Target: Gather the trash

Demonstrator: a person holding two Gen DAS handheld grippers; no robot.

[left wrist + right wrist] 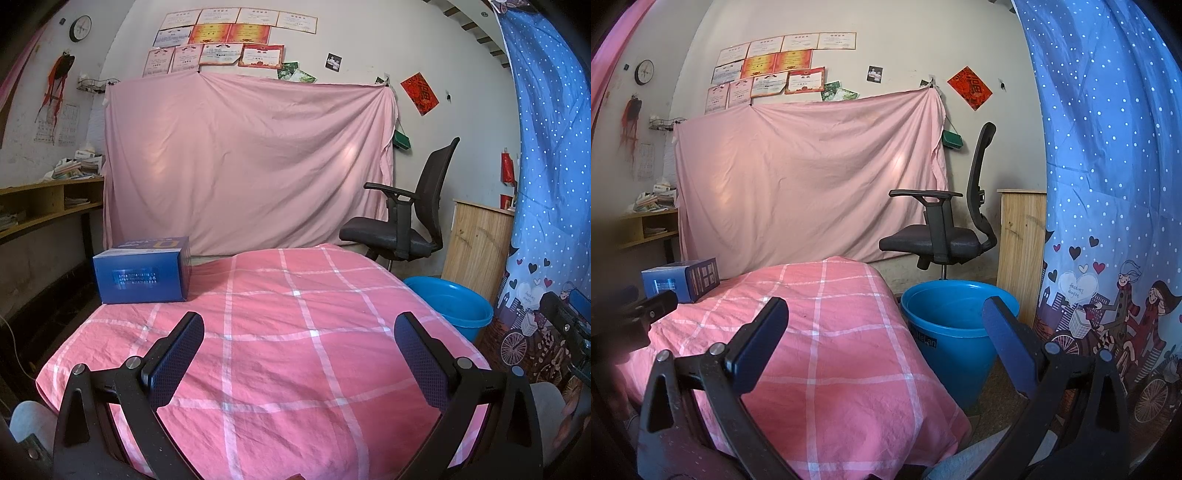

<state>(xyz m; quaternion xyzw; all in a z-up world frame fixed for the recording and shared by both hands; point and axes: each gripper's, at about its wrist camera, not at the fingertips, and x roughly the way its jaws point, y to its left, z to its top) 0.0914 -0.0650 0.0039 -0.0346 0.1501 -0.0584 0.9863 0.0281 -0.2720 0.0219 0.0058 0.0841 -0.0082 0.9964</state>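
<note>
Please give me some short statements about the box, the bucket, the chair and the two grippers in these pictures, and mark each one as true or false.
1. The blue box stands on the checked cloth. True.
2. The left gripper is shut on the box. False: its jaws stand wide apart with nothing between them, and the box is apart from it, at the far left corner.
3. The blue bucket stands on the floor beside the table. True.
4. The right gripper is open. True.
5. The bucket is turned upside down. False: it is upright, with its mouth facing up.
6. A person sits on the black chair. False: the seat is empty.
</note>
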